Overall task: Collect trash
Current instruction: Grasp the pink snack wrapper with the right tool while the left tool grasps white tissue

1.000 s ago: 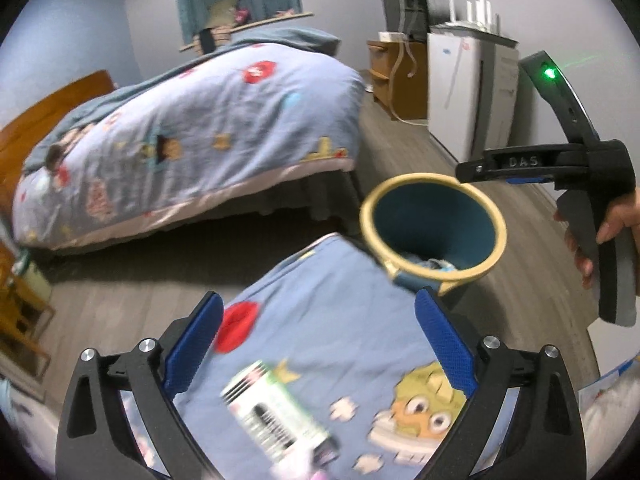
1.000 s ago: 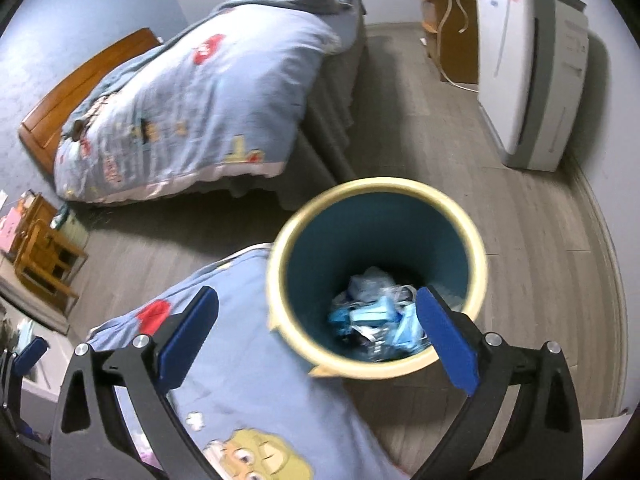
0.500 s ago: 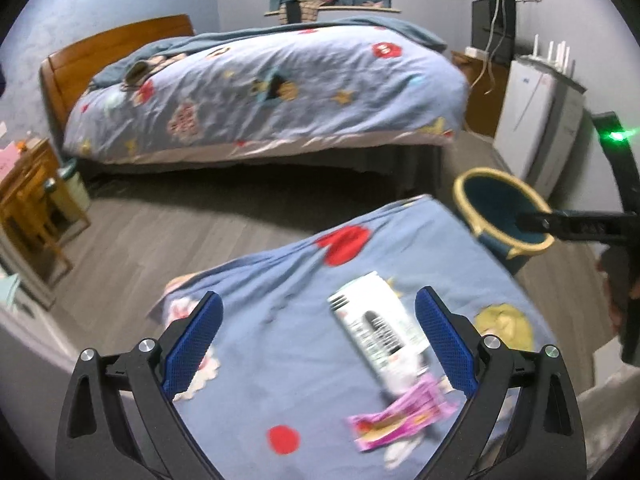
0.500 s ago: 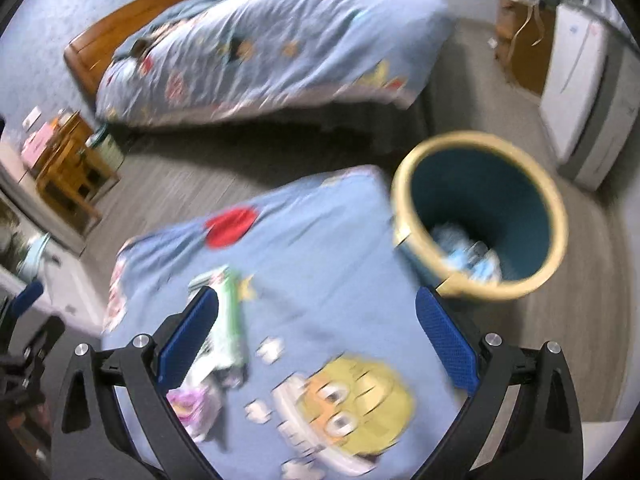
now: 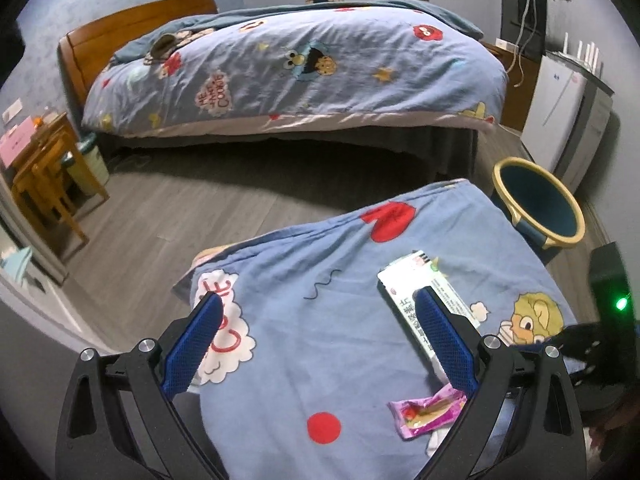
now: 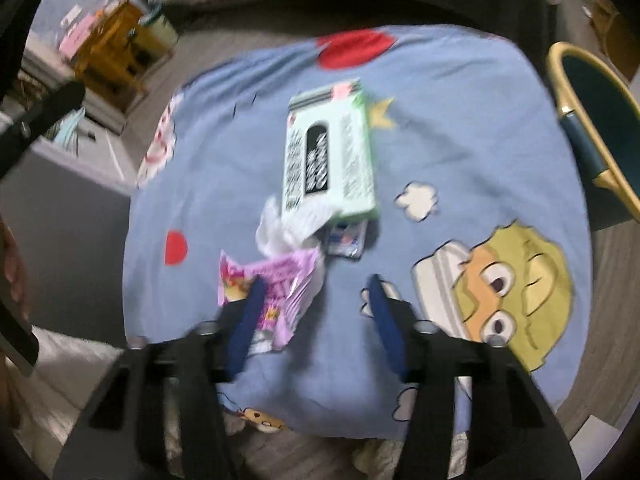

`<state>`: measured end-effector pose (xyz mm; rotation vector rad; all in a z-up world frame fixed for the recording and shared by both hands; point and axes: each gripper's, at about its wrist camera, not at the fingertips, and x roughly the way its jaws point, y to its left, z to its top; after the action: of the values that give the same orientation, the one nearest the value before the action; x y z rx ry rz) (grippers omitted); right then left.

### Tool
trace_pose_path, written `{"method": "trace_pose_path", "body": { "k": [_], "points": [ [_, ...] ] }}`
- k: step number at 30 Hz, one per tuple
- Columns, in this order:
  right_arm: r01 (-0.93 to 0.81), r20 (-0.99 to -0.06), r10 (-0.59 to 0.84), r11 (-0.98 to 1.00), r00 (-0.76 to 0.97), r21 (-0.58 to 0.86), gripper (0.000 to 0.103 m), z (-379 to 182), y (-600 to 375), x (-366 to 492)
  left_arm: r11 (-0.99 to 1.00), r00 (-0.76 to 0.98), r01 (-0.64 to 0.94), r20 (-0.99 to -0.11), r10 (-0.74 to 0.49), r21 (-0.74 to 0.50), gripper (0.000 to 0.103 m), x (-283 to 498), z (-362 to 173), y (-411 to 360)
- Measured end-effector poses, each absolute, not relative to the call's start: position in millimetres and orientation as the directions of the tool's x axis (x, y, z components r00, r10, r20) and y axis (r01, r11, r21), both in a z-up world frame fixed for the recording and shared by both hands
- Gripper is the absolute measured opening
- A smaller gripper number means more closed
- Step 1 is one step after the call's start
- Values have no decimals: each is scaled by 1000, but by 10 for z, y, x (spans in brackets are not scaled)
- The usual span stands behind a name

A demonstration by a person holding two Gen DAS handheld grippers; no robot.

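The trash lies together on the cartoon-print blanket (image 6: 460, 128): a pale green carton (image 6: 330, 152), a crumpled white tissue (image 6: 276, 236) touching its near end, a small dark sachet (image 6: 346, 240) partly under that end, and a pink foil wrapper (image 6: 276, 280) nearest the camera.

The right gripper (image 6: 316, 308) points steeply down over the wrapper. Its jaws have just been closing and now stand part-way; one pad overlaps the wrapper's left part, the other is apart over bare blanket. Nothing is pinched.

The left gripper (image 5: 320, 340) hangs with jaws spread wide and empty; its right pad sits in front of the carton in its own view.

Handling judgement: the wrapper looks light, thin and slick, likely to crumple or slide; it is best taken across a raised crinkled edge rather than flat. The carton looks stiff and hollow; grip it across its narrow width.

The blue bin (image 5: 540, 208) with its yellow rim stands on the floor beside the blanket's far right corner.
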<state>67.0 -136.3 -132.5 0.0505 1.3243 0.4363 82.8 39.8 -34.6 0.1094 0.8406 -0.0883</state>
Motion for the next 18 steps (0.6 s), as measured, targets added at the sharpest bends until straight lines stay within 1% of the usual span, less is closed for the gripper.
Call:
{"method": "trace_pose_path", "body": {
  "k": [1,2,3,10,13,15,18],
  "points": [
    [-286,-927,336,916,165,281,27,-1348,-1335,666,990,660,127,-751,-38,62,96,828,-361,386],
    [-297,-929,335,913,159,279,13,-1356,-1311,662,989,657,131,-753,-40,62,96,827,-369,380],
    [-305,-928,335,911,162,276,9,-1342,-1292,648,989,656,135,-754,-42,61,96,828,-377,372],
    [-293,-883,376,910,280,295,8,-912,-1473,723,989,640,143,-766,-58,44,96,865,-422,339],
    [-253,-861,332,935,386,247,8,-656,-1684,808,987,615,157,-784,-86,16,96,883,-485,287],
    [-205,-844,315,947,434,248,8,-543,-1831,887,985,588,175,-801,-108,-4,96,892,-563,217],
    [-148,-824,254,967,507,207,8,-379,-2064,979,976,551,217,-825,-126,-4,96,874,-725,31]
  ]
}}
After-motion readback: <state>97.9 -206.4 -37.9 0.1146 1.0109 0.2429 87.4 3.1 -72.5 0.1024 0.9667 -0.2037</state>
